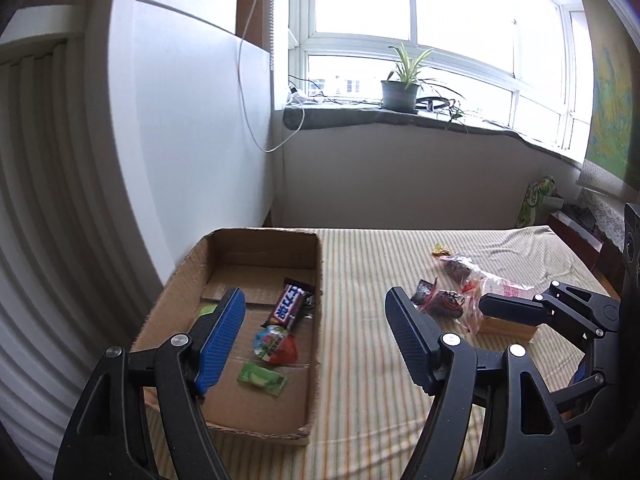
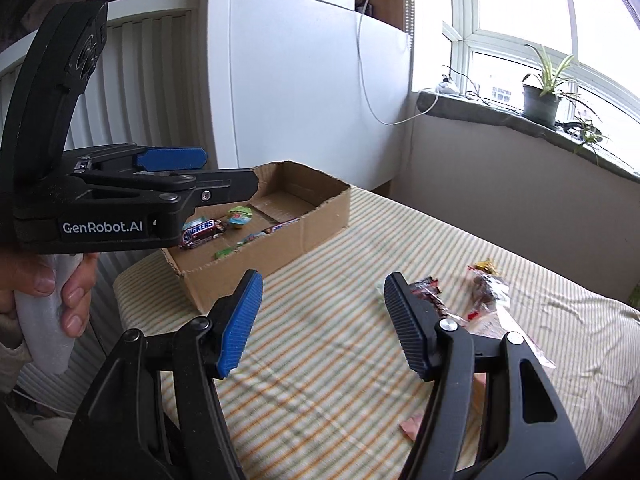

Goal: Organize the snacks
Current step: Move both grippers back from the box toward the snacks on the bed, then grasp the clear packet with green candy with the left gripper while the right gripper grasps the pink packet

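Observation:
An open cardboard box (image 1: 320, 280) (image 2: 320, 216) lies on the striped cloth. Inside it are a Snickers bar (image 1: 289, 307) (image 2: 201, 233), a round jelly cup (image 1: 274, 343) (image 2: 239, 216) and a green candy (image 1: 262, 378). Loose snacks lie to the right of the box: dark red-marked wrappers (image 1: 440, 300) (image 2: 426, 288), a clear packet (image 1: 460, 268) (image 2: 486, 292) and a yellow candy (image 1: 440, 250) (image 2: 484, 267). My left gripper (image 1: 316, 300) (image 2: 228, 170) hovers open over the box's right wall, holding nothing. My right gripper (image 2: 324, 282) (image 1: 520, 304) is open and empty beside the loose snacks.
The striped cloth (image 1: 380, 360) covers the whole surface. A white cabinet (image 1: 192, 120) stands behind the box, with ribbed panelling to its left. On the windowsill sits a potted plant (image 1: 400, 94). A tan block (image 1: 508, 326) lies under the right gripper. A hand (image 2: 68, 292) grips the left handle.

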Demonstrator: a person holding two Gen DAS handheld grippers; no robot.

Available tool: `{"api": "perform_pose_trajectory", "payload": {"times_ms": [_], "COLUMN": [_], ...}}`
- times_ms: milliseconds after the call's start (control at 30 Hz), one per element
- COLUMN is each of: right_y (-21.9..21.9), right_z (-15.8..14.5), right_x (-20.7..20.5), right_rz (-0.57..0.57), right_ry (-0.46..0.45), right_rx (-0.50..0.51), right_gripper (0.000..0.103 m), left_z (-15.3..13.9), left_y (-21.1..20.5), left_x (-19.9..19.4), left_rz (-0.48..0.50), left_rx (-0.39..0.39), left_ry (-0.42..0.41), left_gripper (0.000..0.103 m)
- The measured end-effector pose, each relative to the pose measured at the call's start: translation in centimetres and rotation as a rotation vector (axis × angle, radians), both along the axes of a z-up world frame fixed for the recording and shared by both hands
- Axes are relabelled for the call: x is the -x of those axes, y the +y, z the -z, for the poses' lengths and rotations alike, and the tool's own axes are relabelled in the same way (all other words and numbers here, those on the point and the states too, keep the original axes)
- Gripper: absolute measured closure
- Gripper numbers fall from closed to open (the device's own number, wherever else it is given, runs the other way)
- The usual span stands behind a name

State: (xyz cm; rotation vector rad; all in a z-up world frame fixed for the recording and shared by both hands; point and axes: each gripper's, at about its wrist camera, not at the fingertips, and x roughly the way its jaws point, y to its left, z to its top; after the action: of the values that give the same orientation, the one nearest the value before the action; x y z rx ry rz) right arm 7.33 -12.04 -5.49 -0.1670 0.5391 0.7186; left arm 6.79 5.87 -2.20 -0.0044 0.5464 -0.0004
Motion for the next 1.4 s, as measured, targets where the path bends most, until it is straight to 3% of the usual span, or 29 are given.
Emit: {"api": "perform_pose_trajectory", "payload": {"times_ms": [300, 500, 900, 1167, 1400], "right_y": [-9.7, -12.7, -12.0, -10.6, -9.7], "right_z": [1.0, 1.8, 3.6, 8.0, 9.3], "right_x": [0.3, 0.9, 0.6, 0.5, -0.4], "right_rz": [0.18, 0.231, 0.205, 0.172, 0.149], "right_ry": [0.027, 0.046, 0.081, 0.172, 0.189], "right_rx": [-0.006, 0.011, 0.027, 0.097, 0.148], "right_gripper": [0.037, 0.037, 0.037, 0.037, 0.037], "left_z": [-0.5, -1.0, -0.1, 5.2, 8.7], "left_y": [-6.9, -9.5, -10.1, -9.9, -9.6], "left_x": [-0.9, -0.7, -1.2, -2.5, -4.5], "left_rz": [0.124, 0.167, 0.177, 0.182, 0.162], "left_rx": [-0.037, -0.057, -0.056, 0.0, 0.037], "left_ry": [0.0, -0.004, 0.018, 0.141, 0.244], "left_gripper": [0.031, 0.031, 0.03, 0.03, 0.03]}}
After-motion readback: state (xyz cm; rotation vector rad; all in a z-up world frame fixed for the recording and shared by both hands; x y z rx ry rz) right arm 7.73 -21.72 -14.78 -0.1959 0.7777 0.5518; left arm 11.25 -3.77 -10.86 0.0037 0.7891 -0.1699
